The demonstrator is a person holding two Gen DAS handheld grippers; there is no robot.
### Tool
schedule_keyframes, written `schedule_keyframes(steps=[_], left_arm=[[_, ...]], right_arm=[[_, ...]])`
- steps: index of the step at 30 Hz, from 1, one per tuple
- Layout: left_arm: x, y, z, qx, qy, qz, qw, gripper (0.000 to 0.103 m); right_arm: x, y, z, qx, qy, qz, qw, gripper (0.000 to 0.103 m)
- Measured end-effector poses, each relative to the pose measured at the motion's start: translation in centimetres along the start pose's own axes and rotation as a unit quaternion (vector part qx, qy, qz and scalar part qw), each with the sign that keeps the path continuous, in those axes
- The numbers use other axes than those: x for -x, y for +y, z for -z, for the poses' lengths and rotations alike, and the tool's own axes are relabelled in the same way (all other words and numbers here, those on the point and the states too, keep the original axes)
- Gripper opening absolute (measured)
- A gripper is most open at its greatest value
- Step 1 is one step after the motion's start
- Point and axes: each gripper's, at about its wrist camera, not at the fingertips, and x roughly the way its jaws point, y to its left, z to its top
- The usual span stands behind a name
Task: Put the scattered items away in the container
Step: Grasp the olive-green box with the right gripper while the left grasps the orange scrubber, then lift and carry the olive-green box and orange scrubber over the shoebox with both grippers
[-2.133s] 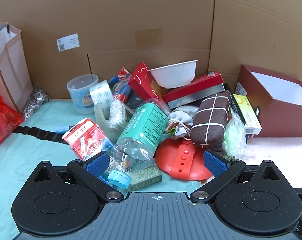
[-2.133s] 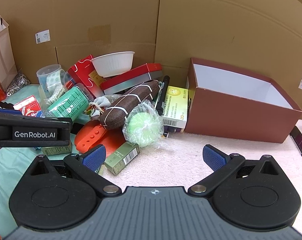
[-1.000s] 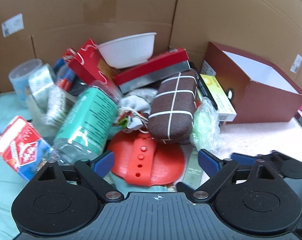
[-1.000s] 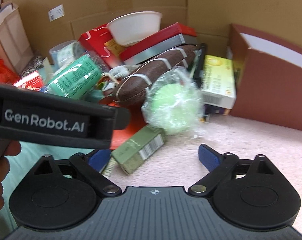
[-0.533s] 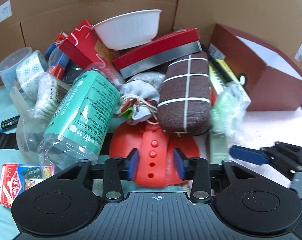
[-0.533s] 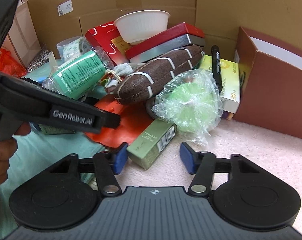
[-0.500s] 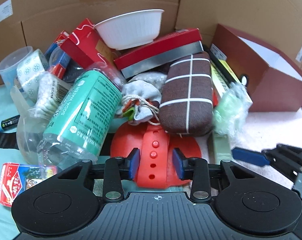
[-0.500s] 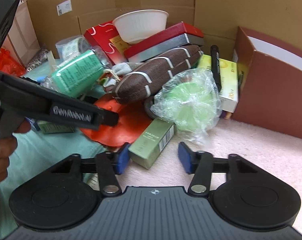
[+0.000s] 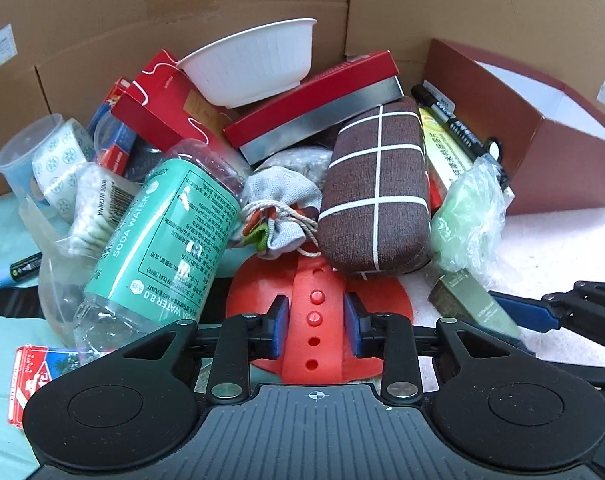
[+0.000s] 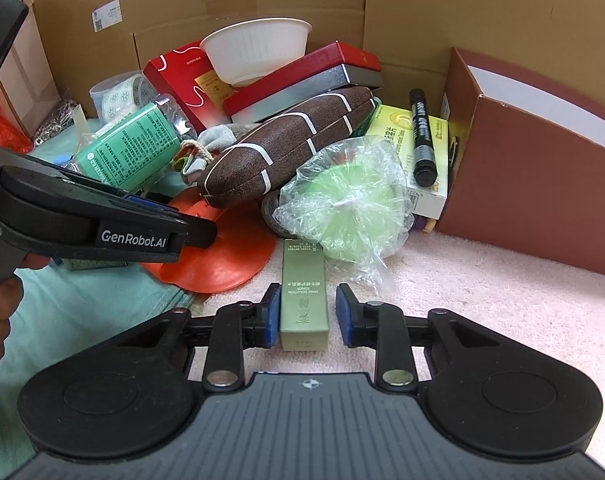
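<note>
A pile of items lies left of the dark red open box (image 9: 550,140) (image 10: 534,168). My left gripper (image 9: 313,327) has its pads on both sides of the raised strap of the flat orange silicone mat (image 9: 314,332) (image 10: 222,256) and looks shut on it. My right gripper (image 10: 307,312) straddles the end of a slim olive green box (image 10: 304,300) (image 9: 474,304) on the pink cloth; the left pad touches it and a small gap shows at the right pad. A brown checked case (image 9: 376,192) (image 10: 286,144) rests on the mat's far edge.
A green-labelled soda water bottle (image 9: 170,232), a grey drawstring pouch (image 9: 278,208), a green ball in clear plastic (image 10: 346,200), a yellow box with a black marker (image 10: 420,140), red boxes and a white bowl (image 9: 254,68) are piled close. Cardboard walls stand behind.
Both grippers moved forward and down into the pile and narrowed. The left closed around the orange mat's strap. The right closed in around the olive green box, which turned to point straight ahead.
</note>
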Motion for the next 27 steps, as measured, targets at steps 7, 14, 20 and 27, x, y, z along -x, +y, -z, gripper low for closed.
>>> schedule_keyframes(steps=[7, 14, 20, 27], left_arm=[[0.9, -0.5, 0.8, -0.003, 0.008, 0.001, 1.0000, 0.027], [2.1, -1.7, 1.6, -0.023, 0.015, 0.008, 0.9996, 0.029], [1.7, -2.3, 1.6, -0.022, 0.010, 0.000, 0.9997, 0.044], [1.5, -2.8, 1.5, -0.030, 0.006, -0.008, 0.9995, 0.034]], right_arm=[[0.7, 0.1, 0.1, -0.009, 0.014, 0.017, 1.000, 0.026], [1.6, -0.1, 0.8, -0.014, 0.019, 0.025, 0.999, 0.026], [1.7, -0.4, 1.0, -0.021, 0.015, 0.023, 0.999, 0.026], [1.7, -0.6, 1.1, -0.027, 0.009, 0.020, 0.999, 0.026]])
